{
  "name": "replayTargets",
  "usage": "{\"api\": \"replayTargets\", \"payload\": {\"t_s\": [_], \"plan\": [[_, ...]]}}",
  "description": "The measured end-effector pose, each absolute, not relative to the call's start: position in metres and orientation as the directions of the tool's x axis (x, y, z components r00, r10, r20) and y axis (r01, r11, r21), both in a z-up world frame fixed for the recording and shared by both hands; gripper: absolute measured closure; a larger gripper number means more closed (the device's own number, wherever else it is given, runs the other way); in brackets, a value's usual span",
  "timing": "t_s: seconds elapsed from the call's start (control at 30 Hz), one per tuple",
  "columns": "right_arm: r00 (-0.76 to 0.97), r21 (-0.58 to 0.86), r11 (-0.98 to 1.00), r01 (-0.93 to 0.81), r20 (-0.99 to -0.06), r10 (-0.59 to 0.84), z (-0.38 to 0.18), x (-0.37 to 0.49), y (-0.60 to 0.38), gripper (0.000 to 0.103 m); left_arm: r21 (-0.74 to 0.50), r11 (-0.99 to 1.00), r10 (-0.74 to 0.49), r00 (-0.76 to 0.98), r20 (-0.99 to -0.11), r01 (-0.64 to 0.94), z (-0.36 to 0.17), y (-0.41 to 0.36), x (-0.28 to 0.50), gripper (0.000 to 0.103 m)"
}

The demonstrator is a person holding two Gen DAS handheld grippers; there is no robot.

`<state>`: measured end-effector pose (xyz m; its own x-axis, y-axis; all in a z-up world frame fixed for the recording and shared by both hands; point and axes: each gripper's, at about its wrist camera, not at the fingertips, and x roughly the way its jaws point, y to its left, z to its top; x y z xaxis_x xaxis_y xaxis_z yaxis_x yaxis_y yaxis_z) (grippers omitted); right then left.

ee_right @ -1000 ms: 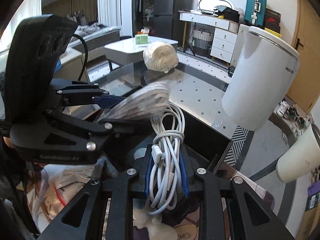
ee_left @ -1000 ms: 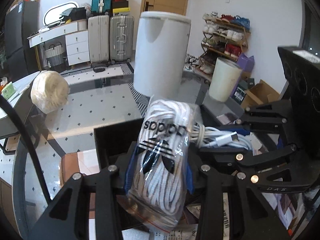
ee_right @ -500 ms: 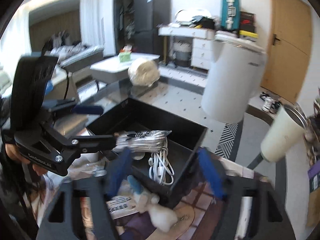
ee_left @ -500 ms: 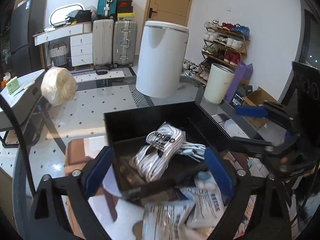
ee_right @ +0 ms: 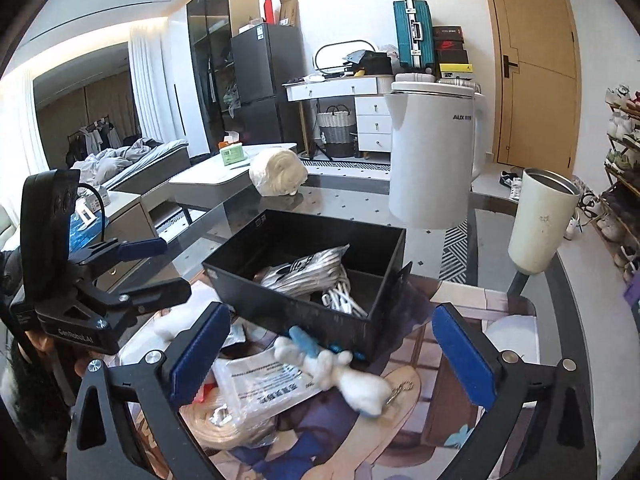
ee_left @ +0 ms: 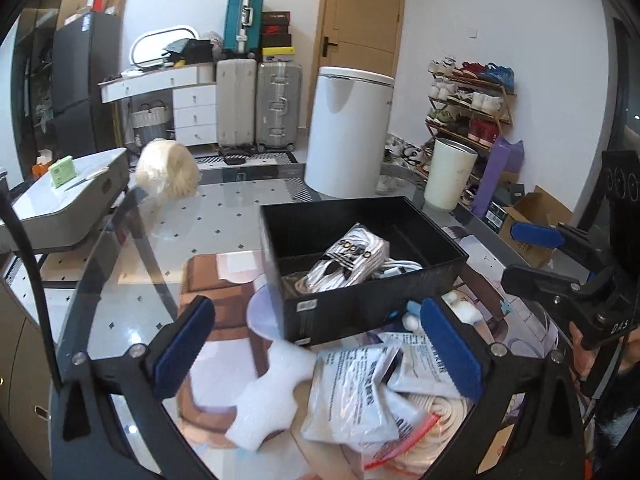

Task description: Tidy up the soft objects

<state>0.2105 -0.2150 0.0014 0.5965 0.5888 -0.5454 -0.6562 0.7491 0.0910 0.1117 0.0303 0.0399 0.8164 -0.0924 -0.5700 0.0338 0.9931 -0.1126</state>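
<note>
A black box (ee_left: 376, 304) (ee_right: 288, 304) stands on the glass table. In it lie a bag of white laces (ee_left: 348, 260) (ee_right: 300, 270) and a coiled white cable (ee_left: 400, 268) (ee_right: 344, 300). My left gripper (ee_left: 316, 320) (ee_right: 172, 268) hangs back from the box, its jaws opening wide with nothing between them. My right gripper (ee_right: 332, 320) (ee_left: 516, 256) does the same on the other side, jaws opening and empty. Below the grippers lie plastic bags (ee_left: 352, 392) (ee_right: 272, 380), a white foam piece (ee_left: 268, 404), a cream rope (ee_left: 440, 424) and a white plush toy (ee_right: 356, 384).
A ball of cream yarn (ee_left: 168, 168) (ee_right: 280, 172) sits at the table's far edge. A tall white bin (ee_left: 348, 132) (ee_right: 432, 152) and a cream tumbler (ee_left: 448, 172) (ee_right: 540, 220) stand behind the box. A printed mat (ee_right: 460, 360) covers the near table.
Both grippers opened and let go: the lace bag and the cable now lie in the box. Both grippers have drawn back from it, and the right one has rolled.
</note>
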Motion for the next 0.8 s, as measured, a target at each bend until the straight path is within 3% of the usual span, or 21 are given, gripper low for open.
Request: {"api": "replayTargets", "payload": {"t_s": [0.43, 0.8], "plan": [[0.517, 0.141, 0.749, -0.648, -0.640, 0.568, -0.015, 0.206, -0.213, 0.001, -0.121, 0.992, -0.058, 0.787, -0.615, -0.021, 0.016, 0.037, 0.089, 0.000], [0.516, 0.146, 0.768, -0.623, -0.662, 0.544, -0.023, 0.213, -0.217, 0.001, -0.107, 0.994, -0.047, 0.753, -0.657, -0.031, -0.001, 0.036, 0.085, 0.000]]}}
